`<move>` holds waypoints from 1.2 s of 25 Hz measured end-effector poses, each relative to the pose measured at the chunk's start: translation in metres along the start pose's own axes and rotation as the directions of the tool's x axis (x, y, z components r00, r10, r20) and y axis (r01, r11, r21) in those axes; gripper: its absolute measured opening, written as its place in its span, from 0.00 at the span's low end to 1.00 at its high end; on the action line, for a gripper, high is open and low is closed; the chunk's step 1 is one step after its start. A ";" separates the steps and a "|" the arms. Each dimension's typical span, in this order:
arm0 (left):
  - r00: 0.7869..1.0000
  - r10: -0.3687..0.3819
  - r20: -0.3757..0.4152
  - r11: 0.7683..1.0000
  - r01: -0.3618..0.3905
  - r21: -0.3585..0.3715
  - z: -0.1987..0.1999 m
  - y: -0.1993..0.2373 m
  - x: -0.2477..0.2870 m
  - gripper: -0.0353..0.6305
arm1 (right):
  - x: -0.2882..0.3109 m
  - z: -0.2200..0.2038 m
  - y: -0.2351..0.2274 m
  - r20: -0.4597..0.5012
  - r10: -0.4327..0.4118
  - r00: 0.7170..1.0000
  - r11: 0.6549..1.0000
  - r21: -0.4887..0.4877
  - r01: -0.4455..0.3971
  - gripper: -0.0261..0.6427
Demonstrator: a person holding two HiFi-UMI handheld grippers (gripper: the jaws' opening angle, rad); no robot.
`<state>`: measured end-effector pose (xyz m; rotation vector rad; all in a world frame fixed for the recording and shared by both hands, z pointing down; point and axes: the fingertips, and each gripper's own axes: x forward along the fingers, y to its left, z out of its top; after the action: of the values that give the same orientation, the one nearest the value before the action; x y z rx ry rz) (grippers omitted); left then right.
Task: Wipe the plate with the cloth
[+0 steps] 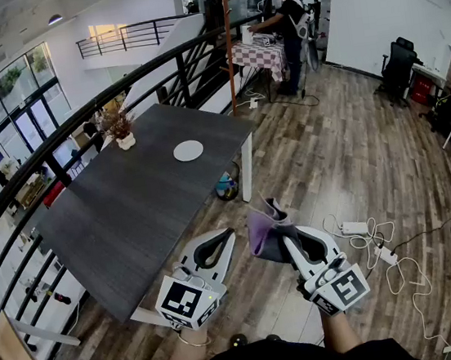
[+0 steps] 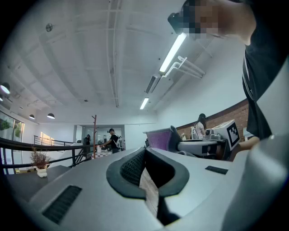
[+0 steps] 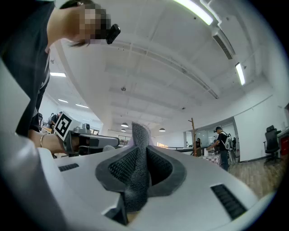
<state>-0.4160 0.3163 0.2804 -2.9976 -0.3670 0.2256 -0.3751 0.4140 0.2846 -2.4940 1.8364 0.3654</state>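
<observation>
Both hands low in front of body, side by side. Grippers aimed fwd, tipped a bit above level, over wood floor [image 1: 321, 154]. L gripper [image 1: 226, 236]: jaws fully together, nothing btwn them. R gripper [image 1: 291, 236]: jaws clamped on cloth [image 1: 263, 232], pinched btwn the pads w/ a strip running down thru the gap. Cloth is bunched, purple on one face, grey and textured on the other. It sticks up and out past the R jaw tips, on the side toward the L gripper, not touching it. Plate [image 1: 188, 150]: small, round, white, flat on dark table [image 1: 124, 221], well ahead of both sets of jaws, more in line w/ the L ones, well apart from cloth.
</observation>
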 end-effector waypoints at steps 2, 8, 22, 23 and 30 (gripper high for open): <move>1.000 -0.001 -0.001 1.000 0.001 -0.001 0.000 0.000 -0.001 0.06 | 0.000 -0.001 0.001 -0.003 0.002 1.000 1.000 0.005 -0.002 0.13; 1.000 -0.007 0.001 1.000 0.007 -0.003 0.000 -0.001 0.001 0.06 | 0.003 0.001 0.001 0.001 0.015 1.000 1.000 0.000 -0.015 0.13; 1.000 -0.002 -0.024 1.000 0.002 0.010 0.002 -0.023 0.011 0.06 | -0.018 0.005 -0.018 0.045 0.016 0.999 0.998 0.062 -0.019 0.13; 1.000 -0.005 -0.028 1.000 0.005 0.016 0.001 -0.025 0.014 0.06 | -0.021 0.005 -0.022 0.048 0.018 0.999 0.998 0.065 -0.021 0.13; 0.999 0.003 -0.047 1.000 -0.001 0.030 0.009 -0.048 0.028 0.06 | -0.039 0.009 -0.036 0.060 0.044 0.997 0.995 0.089 -0.050 0.13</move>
<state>-0.4012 0.3704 0.2740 -2.9682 -0.3528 0.1595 -0.3533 0.4631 0.2794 -2.3601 1.8493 0.3435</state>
